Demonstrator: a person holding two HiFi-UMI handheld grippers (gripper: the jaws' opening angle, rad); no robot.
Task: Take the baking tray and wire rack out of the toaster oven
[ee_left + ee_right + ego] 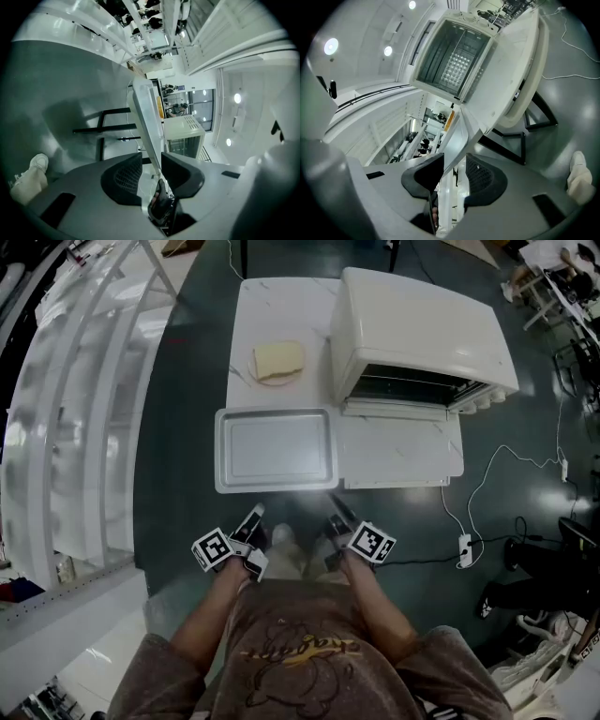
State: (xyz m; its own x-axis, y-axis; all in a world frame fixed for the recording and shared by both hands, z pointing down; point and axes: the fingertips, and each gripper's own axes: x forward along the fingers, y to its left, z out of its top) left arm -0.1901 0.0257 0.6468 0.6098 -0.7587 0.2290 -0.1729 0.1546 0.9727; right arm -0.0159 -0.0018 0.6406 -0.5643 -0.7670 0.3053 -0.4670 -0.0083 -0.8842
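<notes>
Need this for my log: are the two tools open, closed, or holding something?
Left tool: open, holding nothing.
Right tool: open, holding nothing.

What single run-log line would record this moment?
baking tray: out, on table | toaster oven: door open | left gripper: open | right gripper: open

floor: you've got a dark green glossy floor (pixel 187 427) underfoot | furniture: white table (pixel 281 315) on a black frame (pixel 110 126) right ahead of you | your left: long white railings (pixel 75 409) | your right: white cable (pixel 506 460) trailing to a power strip (pixel 463 549) | light: round ceiling lamps (pixel 331 46) overhead
</notes>
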